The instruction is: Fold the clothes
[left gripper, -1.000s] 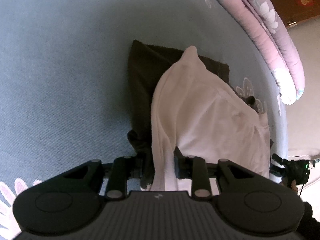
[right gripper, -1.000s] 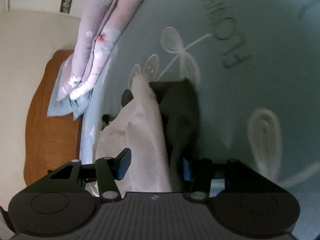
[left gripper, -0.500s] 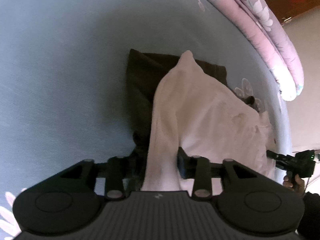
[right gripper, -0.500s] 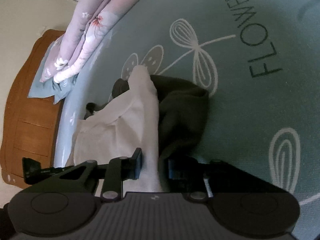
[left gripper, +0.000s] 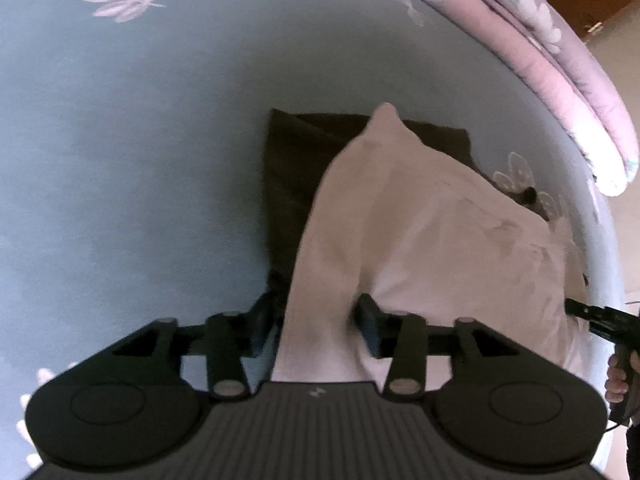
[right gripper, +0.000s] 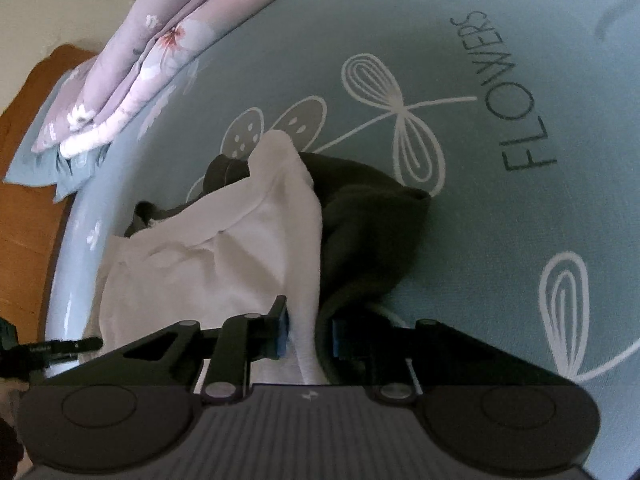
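Note:
A white garment point(left gripper: 432, 232) lies draped over a dark garment point(left gripper: 292, 168) on the blue bedsheet point(left gripper: 120, 160). In the left wrist view my left gripper point(left gripper: 316, 320) straddles a fold of the white garment. Its jaws are opening, and the pads stand just off the cloth between them. In the right wrist view my right gripper point(right gripper: 310, 334) is at the other side of the white garment point(right gripper: 208, 256). Its jaws are closing, with the blue pads pressing a white fold and the edge of the dark garment point(right gripper: 372, 232) behind it.
A rolled pink floral quilt point(left gripper: 560, 80) runs along the far edge of the bed. Wooden furniture point(right gripper: 24, 208) stands beyond the bed's edge. The sheet carries flower prints and the word FLOWERS point(right gripper: 504, 92). A hand point(left gripper: 618, 376) holds the other gripper at the right rim.
The right jaws have come together onto the white fold, and that gripper rose and swung. The left jaws have spread wider around their fold.

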